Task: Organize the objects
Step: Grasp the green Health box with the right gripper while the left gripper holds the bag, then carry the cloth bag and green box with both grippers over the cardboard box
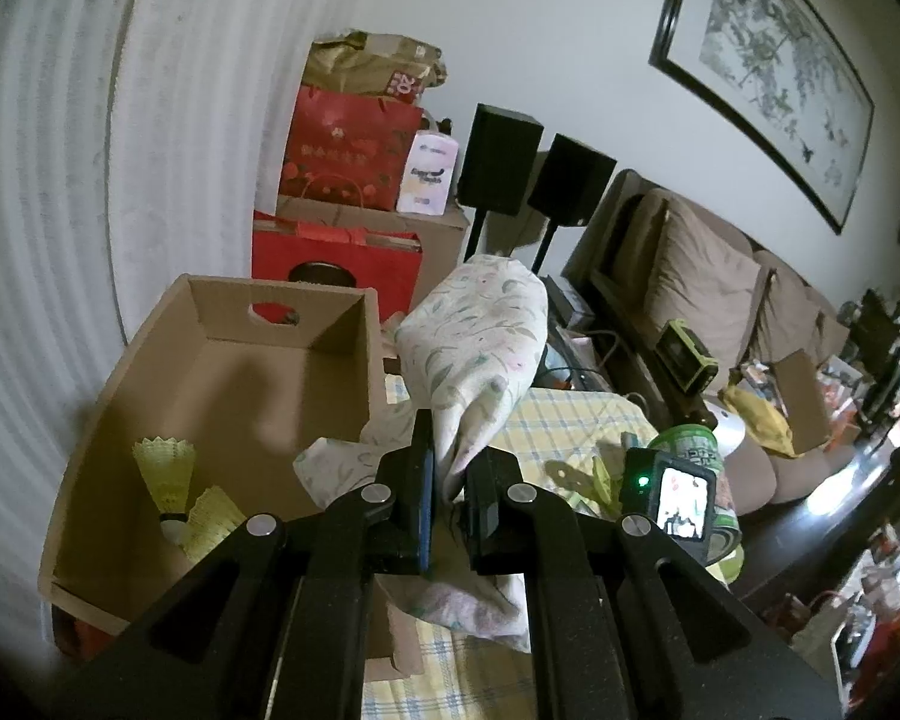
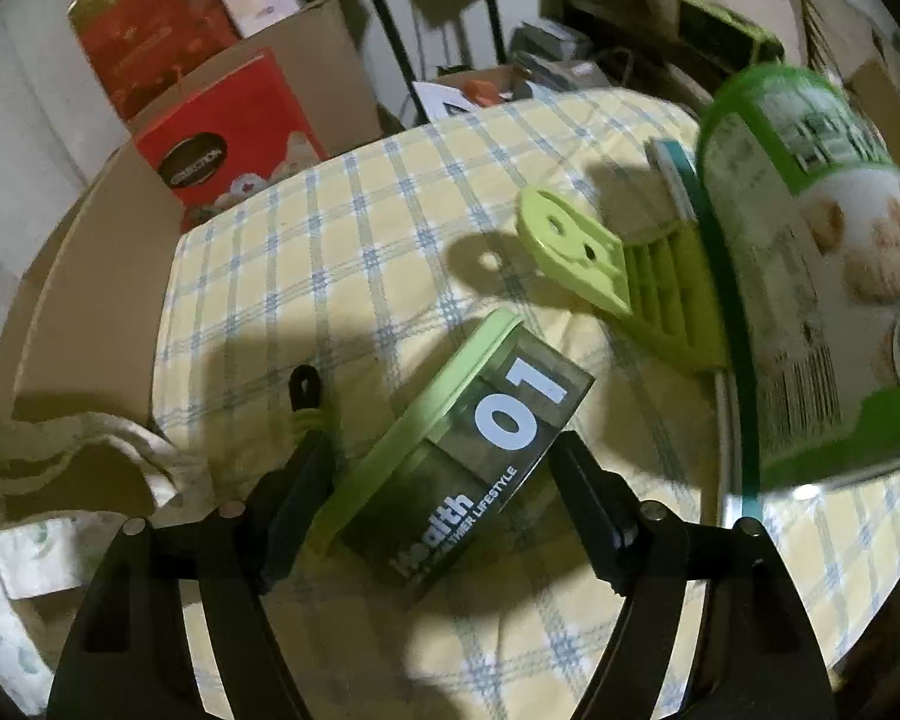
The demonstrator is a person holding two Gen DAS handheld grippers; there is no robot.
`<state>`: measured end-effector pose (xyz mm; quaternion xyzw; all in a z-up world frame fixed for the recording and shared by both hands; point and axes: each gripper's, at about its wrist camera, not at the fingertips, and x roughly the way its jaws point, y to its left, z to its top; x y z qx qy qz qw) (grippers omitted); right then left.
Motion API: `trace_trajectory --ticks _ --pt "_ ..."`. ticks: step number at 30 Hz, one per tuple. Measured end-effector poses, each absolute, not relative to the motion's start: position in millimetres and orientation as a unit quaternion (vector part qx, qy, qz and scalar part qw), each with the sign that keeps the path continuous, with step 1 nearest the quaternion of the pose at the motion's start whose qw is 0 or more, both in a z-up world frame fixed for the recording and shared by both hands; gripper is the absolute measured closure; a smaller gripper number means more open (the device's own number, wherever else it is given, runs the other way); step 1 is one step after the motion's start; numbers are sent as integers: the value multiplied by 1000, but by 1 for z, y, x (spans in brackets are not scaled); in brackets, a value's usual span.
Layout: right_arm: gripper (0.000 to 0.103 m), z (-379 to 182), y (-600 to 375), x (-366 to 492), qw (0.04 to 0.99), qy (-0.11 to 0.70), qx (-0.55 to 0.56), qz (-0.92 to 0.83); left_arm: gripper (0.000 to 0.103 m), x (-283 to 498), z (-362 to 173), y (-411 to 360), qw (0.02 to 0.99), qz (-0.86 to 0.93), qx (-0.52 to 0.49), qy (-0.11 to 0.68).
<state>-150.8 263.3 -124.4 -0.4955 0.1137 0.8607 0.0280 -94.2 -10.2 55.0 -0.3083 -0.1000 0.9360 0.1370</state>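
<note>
A: Our left gripper [image 1: 450, 480] is pinched tight on a soft floral-print cloth bundle [image 1: 480, 324], which stands up in front of the fingers over the edge of the yellow-and-blue checked worktop [image 1: 570, 420].

B: It's limp fabric, so we judge it light, but it will sag and swing. We have it by a gathered corner, and a deeper bite into a thick fold would slip less.

A: Beside it sits the open brown cardboard box [image 1: 222, 360], with two yellow feathered shuttlecocks [image 1: 180, 492] lying in its near corner. Those look fragile, so we'd lower the cloth in rather than drop it.

B: Our right gripper [image 2: 444, 468] has its fingers spread wide on either side of a dark translucent plastic box with a lime-green lid [image 2: 468, 450], printed "01". Whether the pads touch it, we cannot tell.

A: It lies tilted on the worktop. It's rigid and smooth, probably slippery, so we'd take it across the flat faces, square on.

B: Beyond it lie a lime-green plastic clip [image 2: 576, 252] and a tall green-labelled canister [image 2: 810, 270], which is blurred.
</note>
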Motion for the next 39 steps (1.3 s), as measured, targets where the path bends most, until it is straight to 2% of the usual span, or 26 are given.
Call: trace_trajectory --ticks 4,9,11,20,39 --pt "39 -125 264 -152 1 106 -494 863 96 -95 53 -8 143 933 -313 -102" --pt "56 -121 261 -145 -24 92 -490 866 96 -94 54 -5 152 931 -316 -103" --pt "57 -120 262 -140 -32 85 -484 870 96 -92 57 -4 154 931 -314 -103" --pt "59 -100 270 -129 -58 103 -468 876 96 -90 73 0 173 929 -311 -106" --pt "59 -11 238 -136 -128 83 -411 899 96 -124 171 -33 150 951 -253 -95"
